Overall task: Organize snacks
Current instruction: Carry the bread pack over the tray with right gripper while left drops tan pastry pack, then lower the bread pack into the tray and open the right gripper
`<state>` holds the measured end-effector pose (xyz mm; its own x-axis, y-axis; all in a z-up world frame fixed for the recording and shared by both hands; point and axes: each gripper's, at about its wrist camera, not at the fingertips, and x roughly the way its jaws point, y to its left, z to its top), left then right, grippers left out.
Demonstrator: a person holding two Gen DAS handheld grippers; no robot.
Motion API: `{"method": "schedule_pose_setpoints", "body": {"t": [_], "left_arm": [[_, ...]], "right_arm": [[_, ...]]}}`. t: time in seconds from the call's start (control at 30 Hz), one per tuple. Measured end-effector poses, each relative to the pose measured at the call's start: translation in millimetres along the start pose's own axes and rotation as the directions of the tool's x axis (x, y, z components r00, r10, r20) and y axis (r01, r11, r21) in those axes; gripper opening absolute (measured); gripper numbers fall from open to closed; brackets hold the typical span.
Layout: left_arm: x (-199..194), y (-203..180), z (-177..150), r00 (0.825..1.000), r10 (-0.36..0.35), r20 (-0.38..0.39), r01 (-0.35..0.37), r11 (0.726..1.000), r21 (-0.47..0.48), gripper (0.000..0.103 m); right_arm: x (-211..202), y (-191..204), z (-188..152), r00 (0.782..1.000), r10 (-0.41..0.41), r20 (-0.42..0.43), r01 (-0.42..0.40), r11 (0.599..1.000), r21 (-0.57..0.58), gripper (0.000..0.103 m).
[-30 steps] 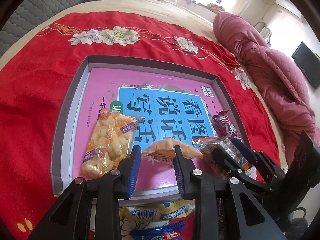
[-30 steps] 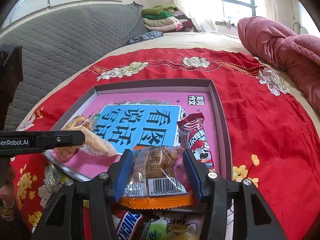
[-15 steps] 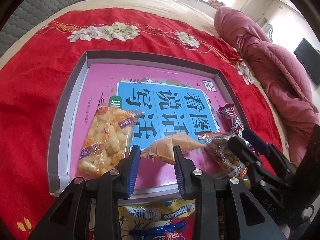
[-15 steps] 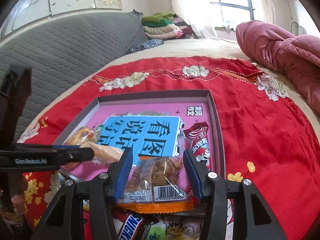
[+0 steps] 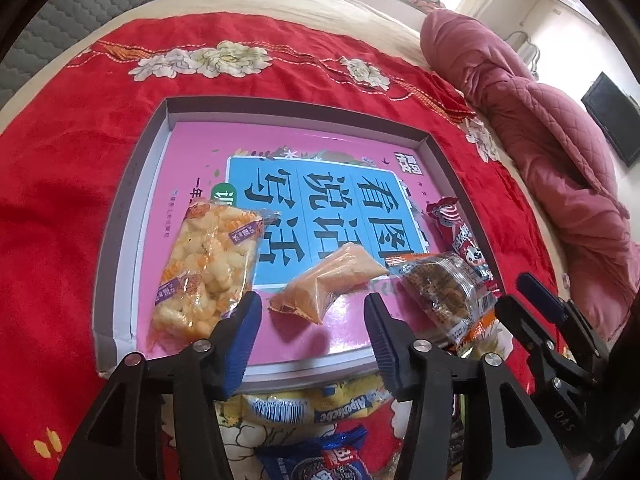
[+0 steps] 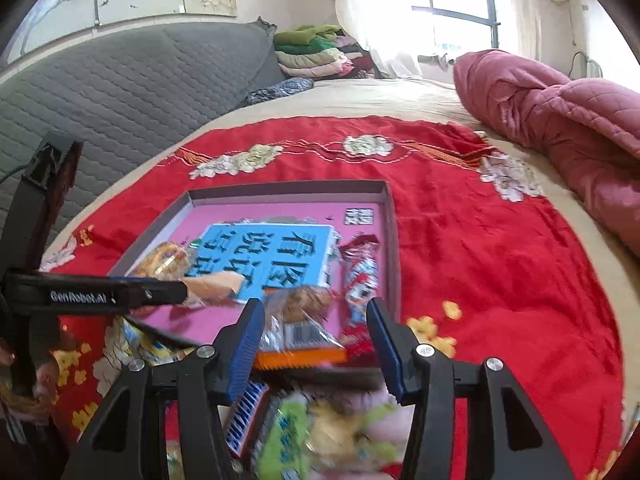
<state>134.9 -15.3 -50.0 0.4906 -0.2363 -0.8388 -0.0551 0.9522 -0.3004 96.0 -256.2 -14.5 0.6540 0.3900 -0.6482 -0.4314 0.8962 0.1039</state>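
Left claw (image 5: pixel 312 336) and right claw (image 6: pixel 316 338) agape, empty; red bedspread (image 6: pixel 500 264), window (image 6: pixel 460 12).

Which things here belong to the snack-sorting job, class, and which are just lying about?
Part of the job:
- shallow box
- puffed snack bag
- orange packet
- cake in clear wrapper
- red wrapped bar
- loose snacks in front of the box

Lying about:
- red blanket
- pink quilt
- folded clothes
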Motion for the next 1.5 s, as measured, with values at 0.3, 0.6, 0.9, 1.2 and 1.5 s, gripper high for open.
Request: {"method": "schedule_pose_setpoints", "body": {"t": [0.3,0.6,0.9,1.2,1.5], "left_arm": [[-12,-10,-7,1.000,0.013,0.017,-0.014,0.998,0.063,0.059],[-18,-14,-8,0.999,0.015,0.028,-0.018,0.995,0.094,0.063],[-15,-16,-6,0.999,0.030,0.030,-0.033,0.995,0.097,0.068],[-9,-15,-3,0.999,0.044,0.022,-0.046,0.994,0.096,0.068],[-24,-12,-2,0.999,0.026,0.022,-0.027,0.996,0.084,0.070]], "right_arm": [[0,-2,-12,0.997,-0.041,-0.068,0.040,0.999,-0.017,0.053],[12,6,-16,0.995,-0.056,-0.081,0.052,0.997,-0.050,0.060],[31,9,-7,0.992,-0.075,-0.097,0.069,0.996,-0.064,0.064],[45,16,-5,0.992,-0.059,-0.108,0.052,0.996,-0.066,0.064],[9,11,5,1.000,0.014,0.019,-0.013,1.000,-0.011,0.068]]}}
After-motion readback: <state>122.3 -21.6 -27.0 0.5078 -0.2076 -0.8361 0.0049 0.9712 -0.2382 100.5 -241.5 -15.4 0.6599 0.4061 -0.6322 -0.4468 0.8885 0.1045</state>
